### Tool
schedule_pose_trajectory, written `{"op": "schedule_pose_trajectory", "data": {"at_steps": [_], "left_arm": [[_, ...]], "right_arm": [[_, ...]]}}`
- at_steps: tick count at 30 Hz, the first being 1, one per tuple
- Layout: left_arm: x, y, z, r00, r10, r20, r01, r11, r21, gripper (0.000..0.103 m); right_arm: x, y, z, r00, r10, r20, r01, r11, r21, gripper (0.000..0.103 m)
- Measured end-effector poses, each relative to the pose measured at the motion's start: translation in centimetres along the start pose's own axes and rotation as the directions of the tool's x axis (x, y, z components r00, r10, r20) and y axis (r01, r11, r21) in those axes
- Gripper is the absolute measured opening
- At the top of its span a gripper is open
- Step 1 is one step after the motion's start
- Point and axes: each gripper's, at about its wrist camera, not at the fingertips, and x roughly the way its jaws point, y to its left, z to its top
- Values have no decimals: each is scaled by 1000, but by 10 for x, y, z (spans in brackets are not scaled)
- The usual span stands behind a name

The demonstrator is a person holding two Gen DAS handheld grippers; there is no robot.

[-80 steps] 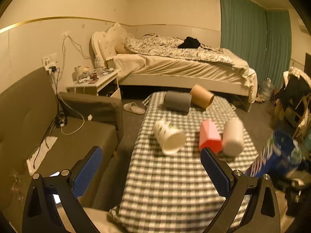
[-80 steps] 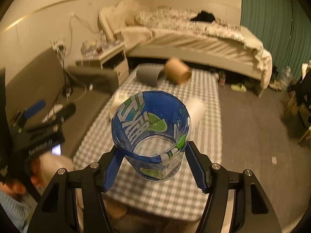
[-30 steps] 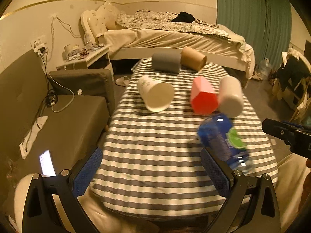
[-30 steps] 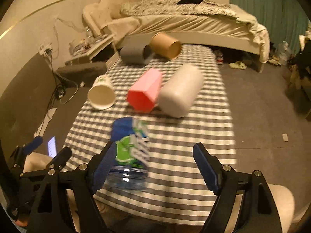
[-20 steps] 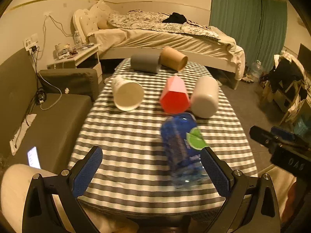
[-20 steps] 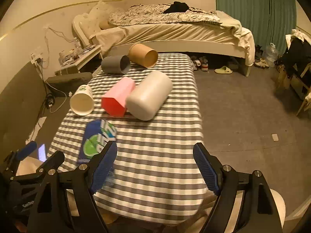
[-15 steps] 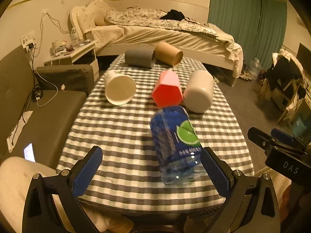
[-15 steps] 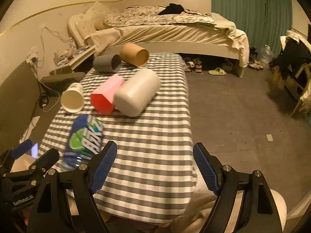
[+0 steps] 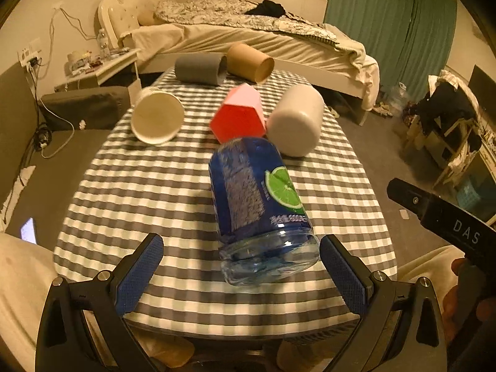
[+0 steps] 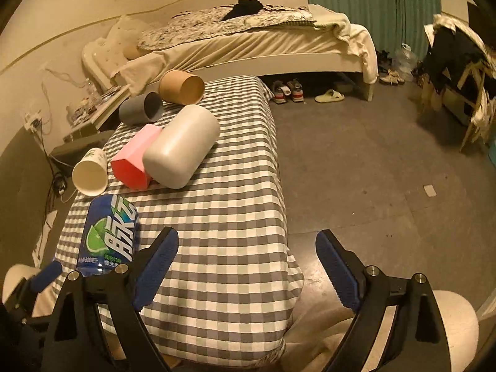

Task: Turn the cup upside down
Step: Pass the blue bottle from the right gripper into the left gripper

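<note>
A blue glass cup (image 9: 257, 204) with a lime label lies on its side on the checked table (image 9: 148, 186), its clear base toward me. My left gripper (image 9: 241, 274) is open, its fingers on either side of the cup's base without touching it. In the right wrist view the cup (image 10: 107, 232) lies at the left. My right gripper (image 10: 248, 266) is open and empty over the table's right front edge (image 10: 279, 217), to the right of the cup.
Behind the blue cup lie a white paper cup (image 9: 156, 117), a pink hexagonal cup (image 9: 238, 116), a cream cup (image 9: 294, 121), a grey cup (image 9: 198, 69) and a brown cup (image 9: 249, 62), all on their sides. A bed (image 9: 248, 37) stands beyond, and bare floor (image 10: 372, 161) lies right of the table.
The right gripper was shut on the blue cup, then let it go on its side on the table and drew back right. The left gripper moved in around the cup's base.
</note>
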Motion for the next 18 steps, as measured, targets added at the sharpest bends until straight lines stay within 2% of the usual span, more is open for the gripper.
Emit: {"op": "schedule_pose_trajectory", "data": {"at_steps": [9,12,13,18], "left_arm": [[30,-7,-6,995,-44,-86,43,999,-10,101],[30,-8,-6,993,-81,-87,82,997,3,83],[30,-9,-6,992,-90,-92,92,996,15,72],[24,-8,-6,991,-101,-89,104,994,31,71]], "right_arm": [[4,-7,0,1000,-4,-18,4,1000,20,90],[6,-9,1,1000,-7,-25,8,1000,25,90],[7,-10,1,1000,-9,-29,10,1000,27,90],[10,-9,2,999,-12,-37,14,999,31,90]]}}
